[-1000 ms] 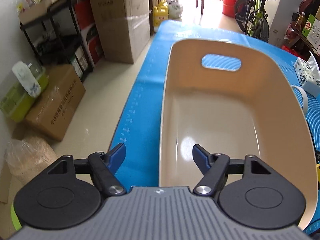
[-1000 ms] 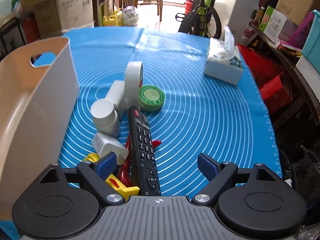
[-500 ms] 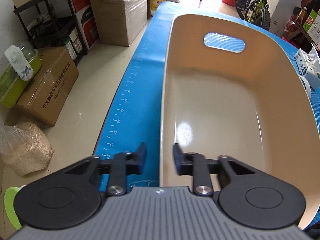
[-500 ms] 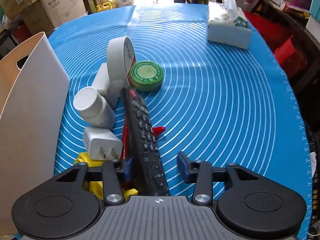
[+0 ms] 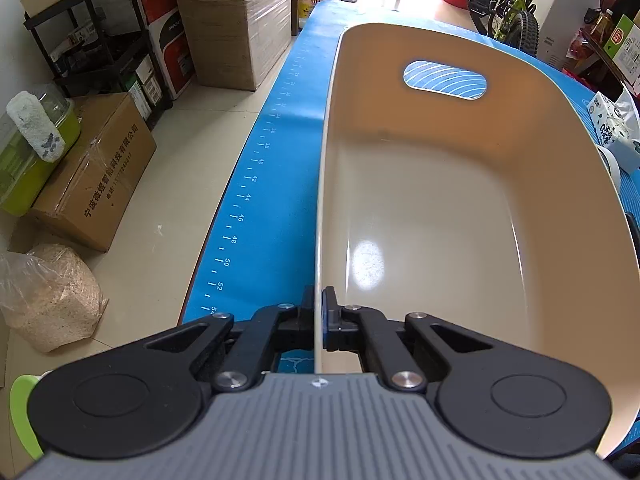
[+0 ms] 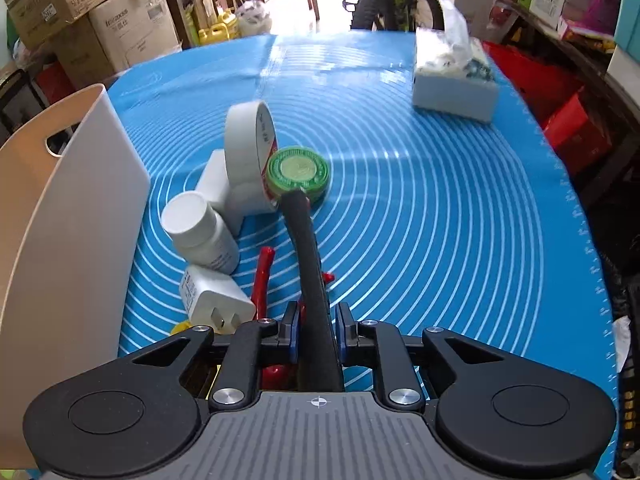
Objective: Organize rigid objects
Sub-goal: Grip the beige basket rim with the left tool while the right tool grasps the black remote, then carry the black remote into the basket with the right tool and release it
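Observation:
A beige plastic basket (image 5: 440, 208) with a handle slot lies on the blue mat. My left gripper (image 5: 319, 304) is shut on its near left wall, one pad on each side of the thin rim. In the right wrist view my right gripper (image 6: 316, 320) is shut on a black remote control (image 6: 310, 264), turned on its edge and pointing away. Beside it lie a white pill bottle (image 6: 200, 232), a white plug adapter (image 6: 214, 300), a roll of white tape (image 6: 250, 156), a green round tin (image 6: 298, 172), a white block (image 6: 214, 184) and a red-handled tool (image 6: 262, 276).
A tissue box (image 6: 454, 84) stands at the far right of the blue mat (image 6: 440, 220). The basket wall (image 6: 72, 216) rises at the left. Cardboard boxes (image 5: 96, 176), a shelf rack and a bag sit on the floor left of the table; a bicycle (image 5: 508, 4) stands beyond.
Both grippers went from open to shut: the left closed on the basket's wall, the right closed on the remote, which turned from lying flat to standing on its edge.

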`<action>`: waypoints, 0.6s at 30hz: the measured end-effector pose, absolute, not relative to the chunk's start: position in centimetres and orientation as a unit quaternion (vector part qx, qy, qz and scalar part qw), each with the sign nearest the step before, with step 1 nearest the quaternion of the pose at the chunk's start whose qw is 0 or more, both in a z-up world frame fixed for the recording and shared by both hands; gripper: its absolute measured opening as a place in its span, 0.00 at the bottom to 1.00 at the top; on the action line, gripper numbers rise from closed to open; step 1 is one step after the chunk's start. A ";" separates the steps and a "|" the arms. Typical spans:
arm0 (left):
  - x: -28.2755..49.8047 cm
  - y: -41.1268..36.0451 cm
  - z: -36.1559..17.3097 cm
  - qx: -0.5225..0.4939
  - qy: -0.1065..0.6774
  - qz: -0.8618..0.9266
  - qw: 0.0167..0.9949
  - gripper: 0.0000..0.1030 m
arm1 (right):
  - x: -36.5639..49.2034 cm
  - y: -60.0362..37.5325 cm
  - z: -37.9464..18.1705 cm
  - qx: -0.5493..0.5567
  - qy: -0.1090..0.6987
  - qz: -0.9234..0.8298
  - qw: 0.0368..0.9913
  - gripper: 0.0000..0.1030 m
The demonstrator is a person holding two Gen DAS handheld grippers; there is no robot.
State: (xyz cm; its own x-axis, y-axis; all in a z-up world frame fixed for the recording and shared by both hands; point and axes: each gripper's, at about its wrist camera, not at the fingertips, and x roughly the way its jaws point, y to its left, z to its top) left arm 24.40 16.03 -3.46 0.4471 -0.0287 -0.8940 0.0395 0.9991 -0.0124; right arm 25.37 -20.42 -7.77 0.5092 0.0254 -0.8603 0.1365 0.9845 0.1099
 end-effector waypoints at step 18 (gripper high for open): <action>24.3 15.7 -3.5 0.006 0.524 -0.021 0.851 0.03 | 23.4 -21.3 -2.9 0.129 0.423 -0.074 0.894 0.26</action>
State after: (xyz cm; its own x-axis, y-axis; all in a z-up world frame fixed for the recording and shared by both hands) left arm 24.26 15.73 -3.51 0.4494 -0.0289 -0.8928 0.0422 0.9990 -0.0111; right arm 23.39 -21.26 -2.92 0.6307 -0.0236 -0.7757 0.2425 0.9555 0.1680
